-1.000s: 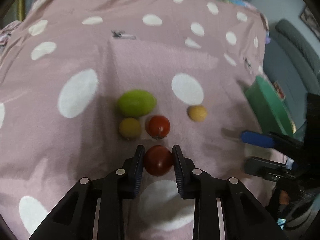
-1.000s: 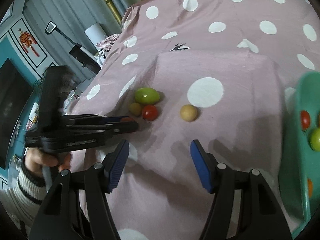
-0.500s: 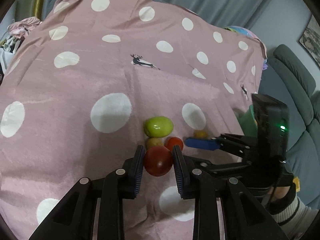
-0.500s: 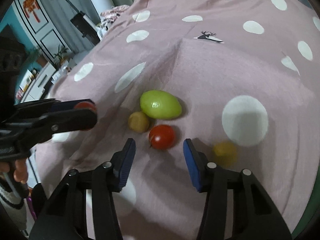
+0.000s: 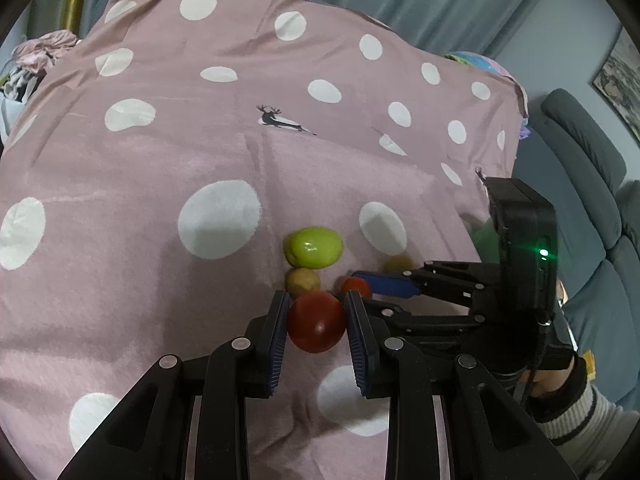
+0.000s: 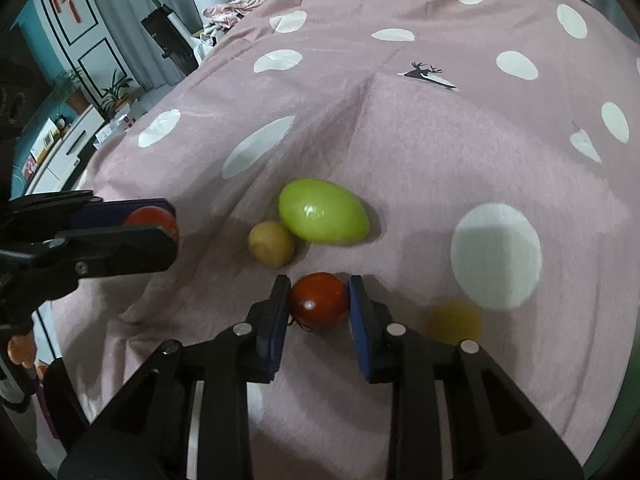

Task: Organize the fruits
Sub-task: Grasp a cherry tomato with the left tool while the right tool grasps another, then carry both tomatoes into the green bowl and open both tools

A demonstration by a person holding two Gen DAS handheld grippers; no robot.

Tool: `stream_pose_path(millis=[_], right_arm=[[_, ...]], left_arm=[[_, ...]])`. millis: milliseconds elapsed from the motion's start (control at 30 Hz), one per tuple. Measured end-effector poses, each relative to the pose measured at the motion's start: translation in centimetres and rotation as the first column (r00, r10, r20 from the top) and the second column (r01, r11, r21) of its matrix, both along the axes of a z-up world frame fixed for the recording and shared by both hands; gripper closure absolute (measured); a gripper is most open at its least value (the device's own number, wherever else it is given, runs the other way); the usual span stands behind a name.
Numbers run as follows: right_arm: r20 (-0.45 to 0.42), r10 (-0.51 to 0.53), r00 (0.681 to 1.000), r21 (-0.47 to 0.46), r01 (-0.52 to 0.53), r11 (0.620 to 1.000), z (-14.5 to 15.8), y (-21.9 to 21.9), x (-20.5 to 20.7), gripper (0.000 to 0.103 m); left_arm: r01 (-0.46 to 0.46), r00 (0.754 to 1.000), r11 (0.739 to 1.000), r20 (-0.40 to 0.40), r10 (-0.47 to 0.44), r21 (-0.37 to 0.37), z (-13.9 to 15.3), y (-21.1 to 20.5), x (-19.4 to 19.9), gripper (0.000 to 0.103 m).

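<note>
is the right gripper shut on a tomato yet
Shut on it: both pads of the right gripper touch the sides of the red tomato.

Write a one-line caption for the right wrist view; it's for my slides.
Right tool closes around a red tomato beside green fruit on a polka-dot sheet.

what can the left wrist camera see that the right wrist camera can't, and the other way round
Only the left wrist view shows the grey sofa and a framed picture.

Only the right wrist view shows the potted plants and a white cabinet.

Both show the dotted pink cloth, the green fruit, two small yellow fruits, and both red tomatoes, one in the left gripper, one in the right gripper.
</note>
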State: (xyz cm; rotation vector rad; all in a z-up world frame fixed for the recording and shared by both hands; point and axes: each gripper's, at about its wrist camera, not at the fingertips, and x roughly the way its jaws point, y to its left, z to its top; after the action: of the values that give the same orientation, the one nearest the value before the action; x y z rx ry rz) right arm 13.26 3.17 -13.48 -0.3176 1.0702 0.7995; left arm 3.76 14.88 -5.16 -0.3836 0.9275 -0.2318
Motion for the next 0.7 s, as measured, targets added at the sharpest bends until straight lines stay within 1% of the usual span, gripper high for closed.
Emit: stream_pose_path(millis=[400, 700], right_arm=[[0.005, -0.072, 0.997, 0.122, 0.070, 0.990, 3.7, -5.3, -4.3, 0.073], [0.008, -0.123, 0.992, 0.182, 0.120, 0.976, 5.2, -8.6, -6.2, 0.073]], left_arm=[[0.049, 0.999, 0.999, 0.005, -0.049, -0.003, 0.9, -3.2, -1.4, 0.074], [0.075, 0.997, 0.997, 0.004, -0.075, 0.014, 1.7, -5.8, -2.6, 0.074]])
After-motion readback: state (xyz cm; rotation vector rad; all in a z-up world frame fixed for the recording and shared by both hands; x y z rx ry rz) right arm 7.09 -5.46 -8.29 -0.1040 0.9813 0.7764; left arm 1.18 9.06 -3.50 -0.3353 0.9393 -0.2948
